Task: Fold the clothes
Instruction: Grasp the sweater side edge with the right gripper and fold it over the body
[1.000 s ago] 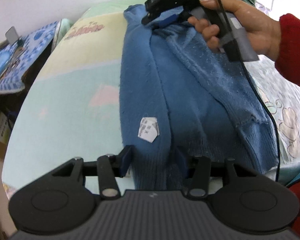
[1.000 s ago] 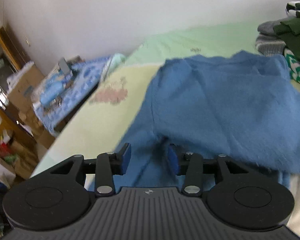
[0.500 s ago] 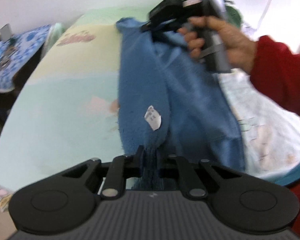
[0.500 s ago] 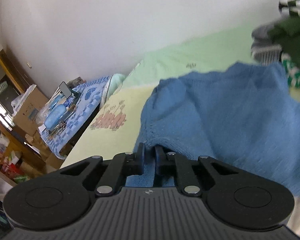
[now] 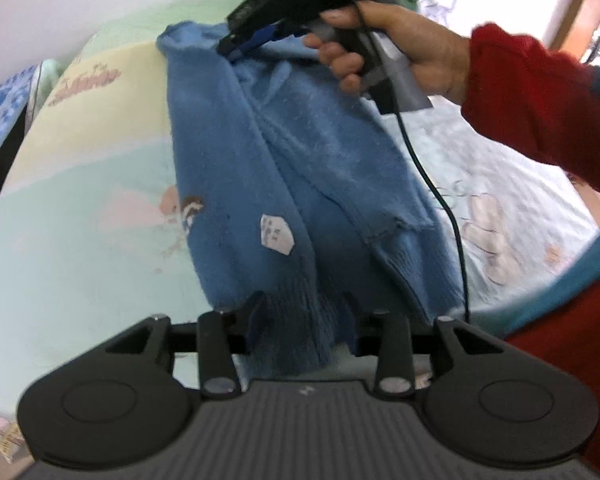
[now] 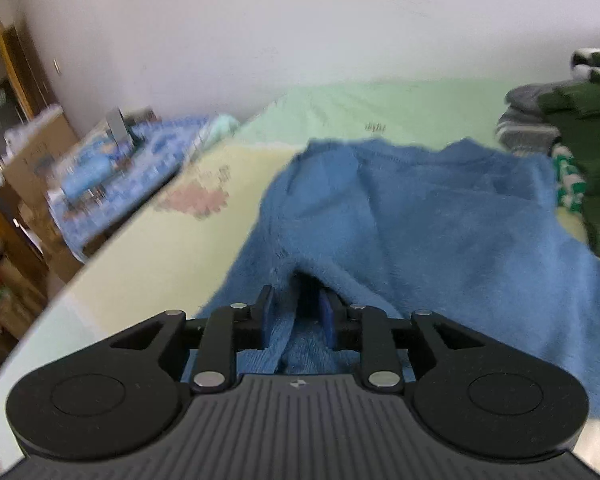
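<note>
A blue sweater (image 5: 300, 184) is lying lengthwise on the bed (image 5: 80, 208), folded into a long strip. The left tongs (image 5: 302, 316) are opening, with the ribbed hem sitting loose between the 2 fingers. The right tongs (image 6: 298, 314) are opening too, at the sweater's far end, fabric between them but not pinched. A hand (image 5: 400, 36) in a red sleeve (image 5: 540, 96) is holding them. Green clothes (image 6: 580, 128) are lying nearby.
</note>
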{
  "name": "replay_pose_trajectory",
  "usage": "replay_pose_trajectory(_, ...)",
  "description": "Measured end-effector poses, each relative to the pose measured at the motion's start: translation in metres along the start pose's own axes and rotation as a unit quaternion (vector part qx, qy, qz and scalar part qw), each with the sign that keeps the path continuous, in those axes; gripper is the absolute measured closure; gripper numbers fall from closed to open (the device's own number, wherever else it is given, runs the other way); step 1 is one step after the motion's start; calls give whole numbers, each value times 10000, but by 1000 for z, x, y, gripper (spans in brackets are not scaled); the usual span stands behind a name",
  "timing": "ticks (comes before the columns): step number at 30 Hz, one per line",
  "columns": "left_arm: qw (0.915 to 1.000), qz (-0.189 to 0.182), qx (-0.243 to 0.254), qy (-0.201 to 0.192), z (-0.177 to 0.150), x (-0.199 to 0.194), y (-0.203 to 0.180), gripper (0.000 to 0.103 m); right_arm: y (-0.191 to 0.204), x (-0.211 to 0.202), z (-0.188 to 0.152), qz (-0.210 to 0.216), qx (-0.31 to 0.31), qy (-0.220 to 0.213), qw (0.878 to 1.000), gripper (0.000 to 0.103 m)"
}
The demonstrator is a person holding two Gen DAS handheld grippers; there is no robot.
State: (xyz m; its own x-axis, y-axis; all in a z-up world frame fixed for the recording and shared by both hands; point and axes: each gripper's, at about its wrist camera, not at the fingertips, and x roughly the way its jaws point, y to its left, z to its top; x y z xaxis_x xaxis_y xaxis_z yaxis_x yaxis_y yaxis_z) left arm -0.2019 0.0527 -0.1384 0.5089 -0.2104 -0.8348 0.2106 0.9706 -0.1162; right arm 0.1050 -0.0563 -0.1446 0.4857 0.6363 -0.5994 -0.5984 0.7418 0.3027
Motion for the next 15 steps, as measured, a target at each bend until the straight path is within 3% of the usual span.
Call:
replay_pose_trajectory(2,9999,-154,-16,-50,3,-11,8,65,6,-16,-3,351,-144,-98,9992,77)
replay_pose_trajectory(5,9995,-252,22,-181,15,-11,16,68,24,-15,-12,997,-457,236,9937,77)
replay_pose_trajectory(7,9995,-258,56,-199,26,4,18,70,33,-1,-19,1172,-579,496,9902,79)
replay_pose_trajectory(10,9996,-244,115,-10,33,34,17,70,34,23,-24,719,-609,569,9939,84)
replay_pose_trajectory(13,9991,-231,348,97,31,47,13,69,21,35,-19,371,-280,394,9981,102)
replay_pose_trajectory(15,9977,-254,597,173,31,49,9,68,15,38,-17,266,-114,377,9989,103)
